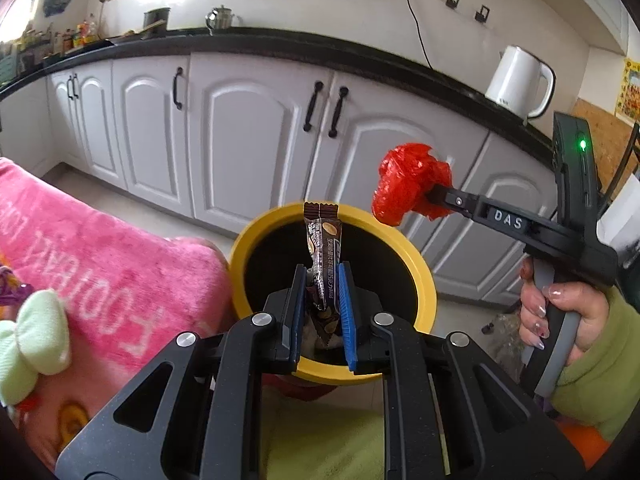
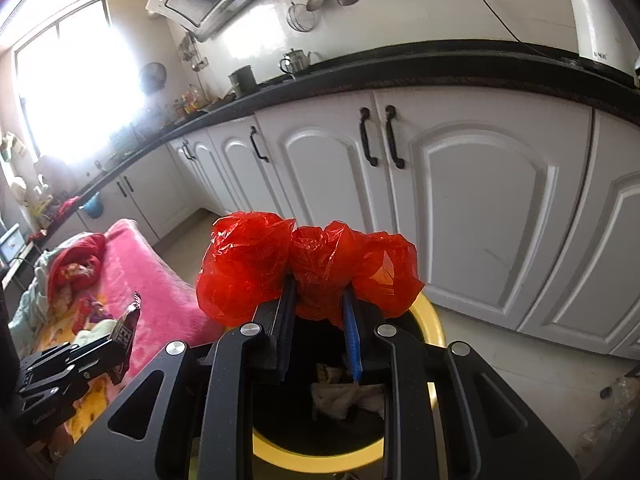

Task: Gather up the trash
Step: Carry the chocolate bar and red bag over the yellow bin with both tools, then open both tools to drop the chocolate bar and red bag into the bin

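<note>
Closest to the lens, the left tool [image 1: 323, 312] pinches a brown snack wrapper [image 1: 322, 248] between its blue pads, upright over the yellow-rimmed bin [image 1: 416, 276]; its print is too small to read. At 9 o'clock lies a pink blanket [image 1: 120, 248] with white lettering (upside down, not legible). At 3 o'clock the right tool [image 1: 434, 196], marked "DAS", grips a crumpled red plastic bag [image 1: 408, 182], held by a hand [image 1: 560, 316] in a green sleeve. From the right wrist, that bag [image 2: 308, 268] hides most of the bin's far rim [image 2: 430, 320], while crumpled paper [image 2: 344, 394] shows inside, barely visible from the left. A white kettle [image 1: 516, 80] stands on the worktop [image 1: 280, 46].
</note>
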Action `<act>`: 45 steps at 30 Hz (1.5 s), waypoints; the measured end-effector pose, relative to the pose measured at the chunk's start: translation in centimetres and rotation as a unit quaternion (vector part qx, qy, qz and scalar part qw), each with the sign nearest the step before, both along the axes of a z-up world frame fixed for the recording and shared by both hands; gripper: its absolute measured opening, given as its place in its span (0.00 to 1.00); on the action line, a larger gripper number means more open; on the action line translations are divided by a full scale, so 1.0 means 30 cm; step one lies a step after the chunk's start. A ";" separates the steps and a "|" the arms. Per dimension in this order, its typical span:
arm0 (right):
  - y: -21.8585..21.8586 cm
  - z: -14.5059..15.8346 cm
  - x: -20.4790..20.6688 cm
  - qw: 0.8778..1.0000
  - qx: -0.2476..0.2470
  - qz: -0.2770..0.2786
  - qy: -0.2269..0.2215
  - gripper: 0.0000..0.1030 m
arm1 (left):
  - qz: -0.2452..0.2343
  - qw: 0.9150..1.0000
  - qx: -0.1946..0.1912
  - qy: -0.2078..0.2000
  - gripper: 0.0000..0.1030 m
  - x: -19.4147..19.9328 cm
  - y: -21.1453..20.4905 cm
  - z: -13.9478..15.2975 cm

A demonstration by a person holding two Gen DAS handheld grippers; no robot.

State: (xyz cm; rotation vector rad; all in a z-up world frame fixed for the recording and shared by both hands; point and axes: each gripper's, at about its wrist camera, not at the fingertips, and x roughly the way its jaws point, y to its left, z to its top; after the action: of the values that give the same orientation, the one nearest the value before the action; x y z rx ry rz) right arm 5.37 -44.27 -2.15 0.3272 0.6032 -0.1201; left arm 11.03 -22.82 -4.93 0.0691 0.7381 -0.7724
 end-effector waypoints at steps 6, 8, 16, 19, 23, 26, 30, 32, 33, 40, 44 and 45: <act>-0.031 -0.056 0.011 1.000 0.003 -0.009 0.025 0.21 | -0.020 1.000 0.020 0.012 0.10 -0.003 -0.061 -0.056; -0.039 -0.072 0.011 0.999 0.005 -0.011 0.031 0.21 | -0.022 0.999 0.024 0.015 0.10 0.002 -0.072 -0.067; -0.065 -0.132 0.021 0.998 0.014 -0.017 0.054 0.21 | -0.026 0.999 0.037 0.030 0.10 0.028 -0.115 -0.118; -0.064 -0.148 0.028 0.998 0.016 -0.015 0.060 0.21 | -0.027 0.998 0.040 0.037 0.10 0.041 -0.131 -0.136; -0.062 -0.167 0.034 0.997 0.017 -0.012 0.068 0.22 | -0.029 0.998 0.044 0.045 0.11 0.055 -0.146 -0.160; -0.063 -0.178 0.040 0.997 0.019 -0.010 0.073 0.23 | -0.031 0.997 0.046 0.049 0.11 0.064 -0.155 -0.174; -0.069 -0.187 0.043 0.997 0.026 -0.009 0.076 0.24 | -0.032 0.997 0.046 0.055 0.20 0.074 -0.166 -0.189; -0.072 -0.189 0.044 0.997 0.029 -0.010 0.077 0.25 | -0.031 0.997 0.045 0.055 0.28 0.076 -0.165 -0.192; -0.075 -0.189 0.045 0.997 0.030 -0.011 0.077 0.26 | -0.028 0.997 0.046 0.056 0.29 0.078 -0.162 -0.193; -0.083 -0.192 0.048 0.996 0.042 -0.012 0.072 0.37 | -0.012 0.998 0.041 0.053 0.51 0.083 -0.127 -0.186; -0.080 -0.185 0.049 0.997 0.040 -0.015 0.069 0.41 | 0.000 0.998 0.033 0.050 0.62 0.083 -0.100 -0.165; -0.079 -0.183 0.046 0.997 0.040 -0.015 0.067 0.44 | 0.003 0.998 0.031 0.048 0.64 0.081 -0.090 -0.156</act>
State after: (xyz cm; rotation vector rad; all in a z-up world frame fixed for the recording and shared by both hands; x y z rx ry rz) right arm 6.76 -46.64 -7.62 0.4085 0.7371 -0.1481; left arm 13.46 -25.53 -9.62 0.0858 0.8521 -0.7506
